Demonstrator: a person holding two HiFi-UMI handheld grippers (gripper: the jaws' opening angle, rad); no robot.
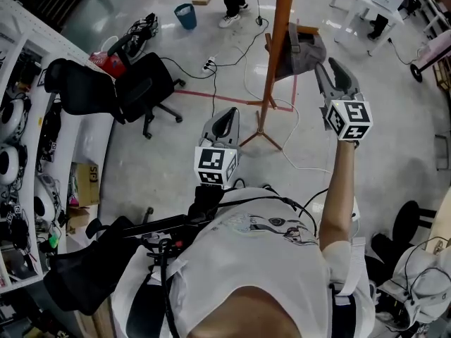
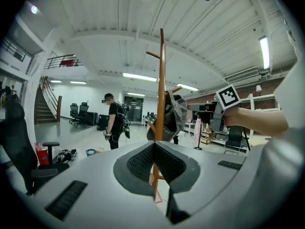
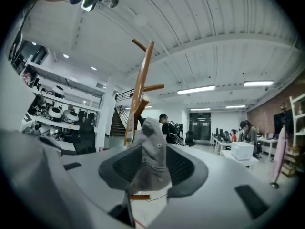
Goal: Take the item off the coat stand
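Hat (image 1: 304,49), grey and limp, hangs from a peg (image 1: 307,29) on the right side of the stand (image 1: 282,20) in the head view. The right gripper (image 1: 327,65) is raised to it on an outstretched arm, with its tips at the hat's near edge. The left gripper (image 1: 227,115) sits low and close to the body, well apart from the stand. In the left gripper view the left gripper (image 2: 153,149) has its jaws together with nothing in them. The stand (image 2: 161,80) rises straight ahead beyond them, and the hat (image 2: 174,116) hangs on its right, with the right gripper (image 2: 202,108) just beside the cloth. In the right gripper view the right gripper (image 3: 152,168) has its jaws wide, and the hat (image 3: 152,151) stands upright in the gap between them. The cloth is near both pads but does not look pinched, and the stand (image 3: 140,85) leans behind it. The step in hand therefore looks like the grasp itself. To do it well, the gripper should likely go a little deeper, so the pads close on a doubled fold of the crown and not on a thin edge that could slip out. The squeeze should be firm, since the fabric is soft and will give. The pegs slant upward, so the hat probably needs lifting up and out along the peg, not dragging down or sideways. The stand rests on thin legs (image 1: 262,141), and a snagged hat could rock or tip it. The idle left gripper is free to steady the stand if it starts to lean.
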